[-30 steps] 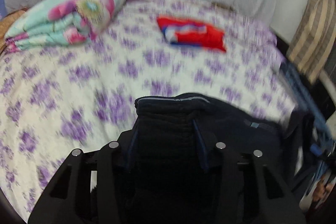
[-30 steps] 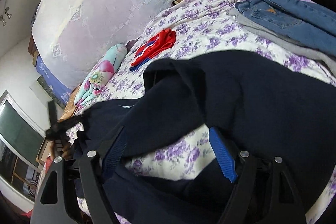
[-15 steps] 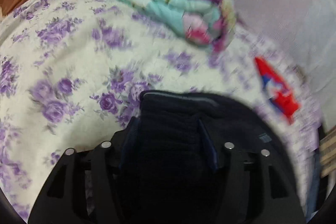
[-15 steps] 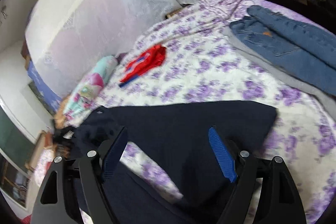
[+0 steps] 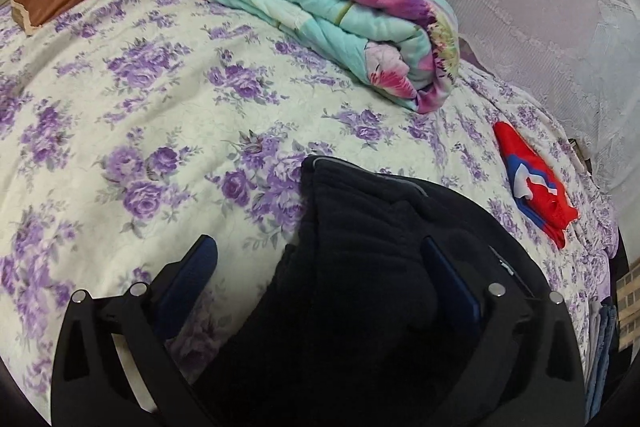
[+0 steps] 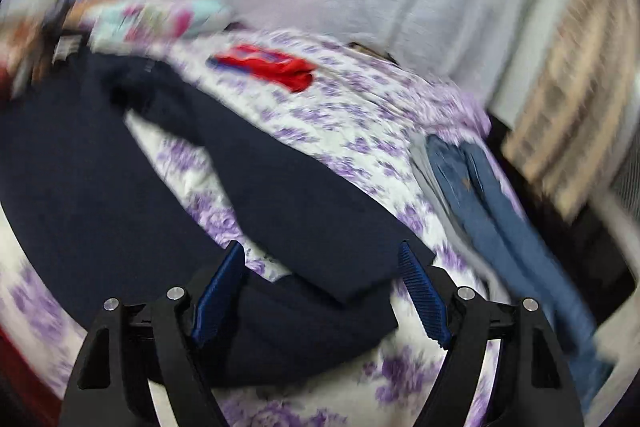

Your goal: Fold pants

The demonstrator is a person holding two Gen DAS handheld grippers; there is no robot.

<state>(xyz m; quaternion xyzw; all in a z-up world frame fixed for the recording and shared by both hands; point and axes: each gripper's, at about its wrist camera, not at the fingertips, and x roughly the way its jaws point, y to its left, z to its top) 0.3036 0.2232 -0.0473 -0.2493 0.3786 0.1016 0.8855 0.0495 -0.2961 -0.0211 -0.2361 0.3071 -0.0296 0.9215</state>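
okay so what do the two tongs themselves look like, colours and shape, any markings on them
Both look alike. The left tongs and the right tongs have matte black angular frames with triangular cut-outs and round silver screw heads on top. Each carries two blue pads; on the right tongs the pads are visibly ribbed. No cables, lettering, hands or sleeves show in either view.

bed purple-floral sheet | on it: navy pants, folded quilt, red cloth, jeans
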